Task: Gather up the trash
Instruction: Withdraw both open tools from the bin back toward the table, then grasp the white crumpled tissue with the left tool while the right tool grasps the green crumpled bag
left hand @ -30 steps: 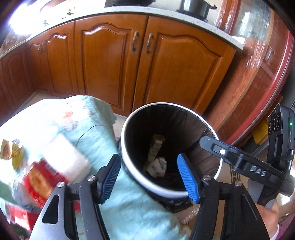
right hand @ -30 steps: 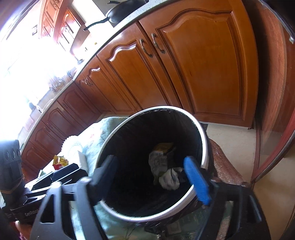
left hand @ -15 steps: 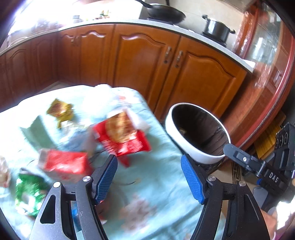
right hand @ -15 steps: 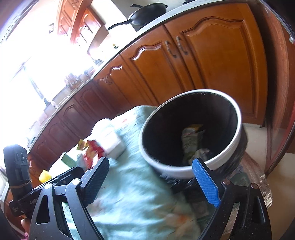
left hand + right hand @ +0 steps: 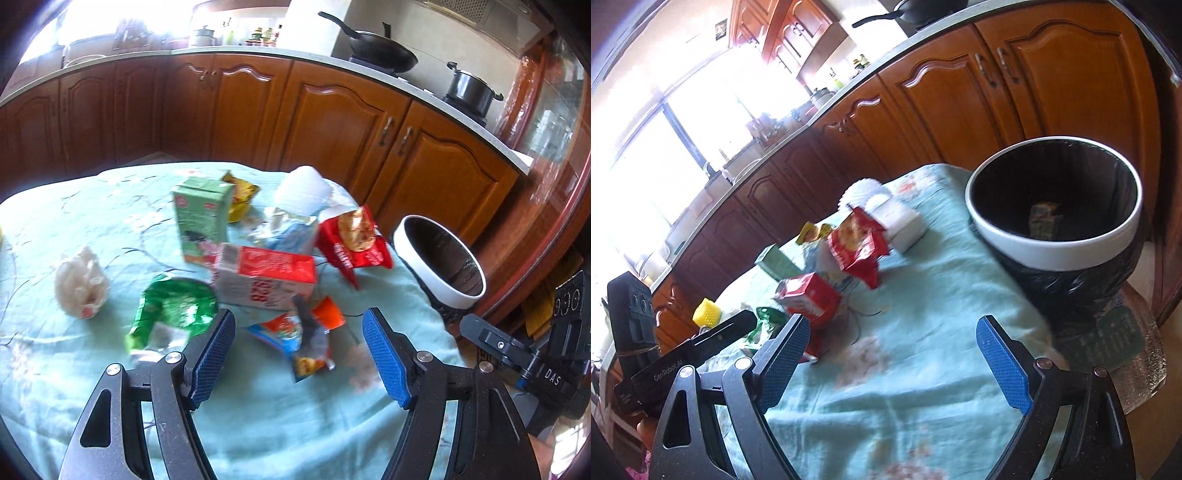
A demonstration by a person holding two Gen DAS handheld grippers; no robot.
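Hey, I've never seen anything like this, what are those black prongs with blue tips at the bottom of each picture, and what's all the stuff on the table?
Those prongs are handheld two-finger grippers, one in each of a person's hands, each carrying a wide-angle camera that looks along its fingers. One picture comes from the left gripper, the other from the right gripper. Both are open and hold nothing. The pale green tablecloth carries trash: a red and white carton, a green carton, a red snack bag, a crumpled green wrapper and a crumpled white paper ball. The white-rimmed black-lined bin beside the table already holds some.
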